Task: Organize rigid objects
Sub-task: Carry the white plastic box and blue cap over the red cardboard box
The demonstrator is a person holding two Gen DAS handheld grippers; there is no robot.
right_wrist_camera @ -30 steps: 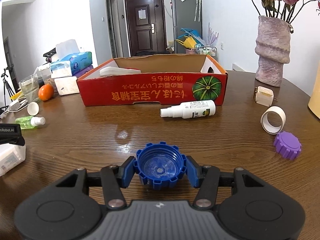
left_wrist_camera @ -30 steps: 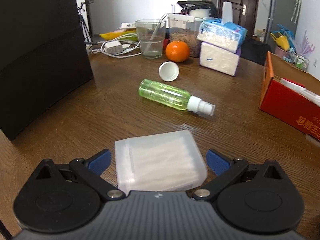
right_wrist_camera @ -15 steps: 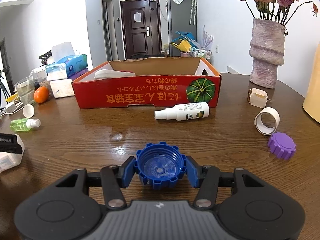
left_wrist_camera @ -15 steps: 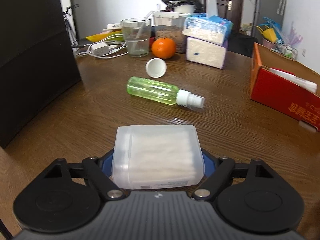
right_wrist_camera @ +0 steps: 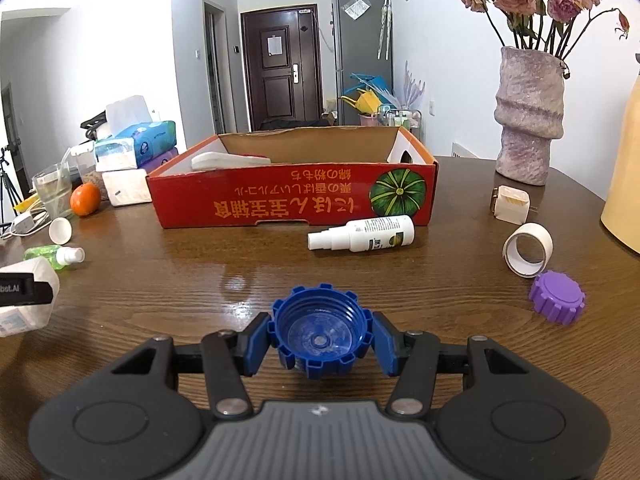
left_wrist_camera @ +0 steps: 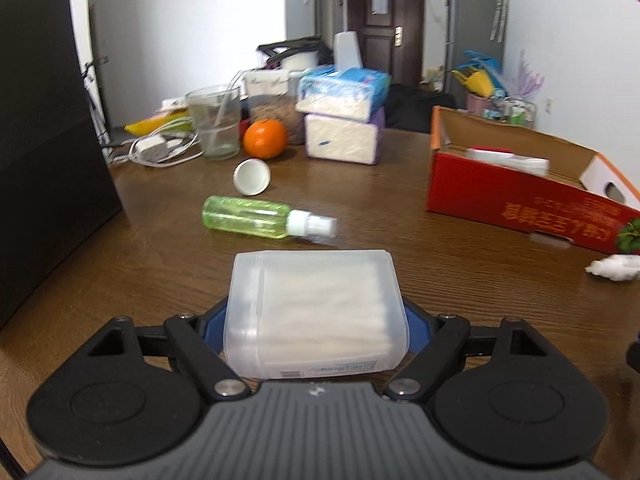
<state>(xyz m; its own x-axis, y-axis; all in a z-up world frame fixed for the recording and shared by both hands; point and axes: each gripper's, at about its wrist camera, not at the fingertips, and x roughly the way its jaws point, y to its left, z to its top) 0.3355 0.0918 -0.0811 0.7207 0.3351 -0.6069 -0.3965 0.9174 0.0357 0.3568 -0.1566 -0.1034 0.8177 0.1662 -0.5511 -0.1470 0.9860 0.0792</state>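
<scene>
My left gripper (left_wrist_camera: 316,326) is shut on a translucent plastic box of cotton swabs (left_wrist_camera: 314,312) and holds it above the wooden table (left_wrist_camera: 400,264). The box also shows at the far left of the right wrist view (right_wrist_camera: 28,296). My right gripper (right_wrist_camera: 320,338) is shut on a blue ridged bottle cap (right_wrist_camera: 320,336), open side up, a little above the table. A red cardboard box (right_wrist_camera: 296,200) stands open at mid table, also in the left wrist view (left_wrist_camera: 520,200), with a white object inside (right_wrist_camera: 228,160).
A green spray bottle (left_wrist_camera: 264,218) and a white cap (left_wrist_camera: 252,176) lie ahead of the left gripper. A white spray bottle (right_wrist_camera: 360,234), tape roll (right_wrist_camera: 528,250), purple cap (right_wrist_camera: 556,298) and vase (right_wrist_camera: 528,132) are right. An orange (left_wrist_camera: 265,139), glass and tissue packs (left_wrist_camera: 344,120) stand behind.
My left gripper closed on the swab box, lifted it and swung right, so the red box came into view. My right gripper, still shut on the blue cap, has risen slightly.
</scene>
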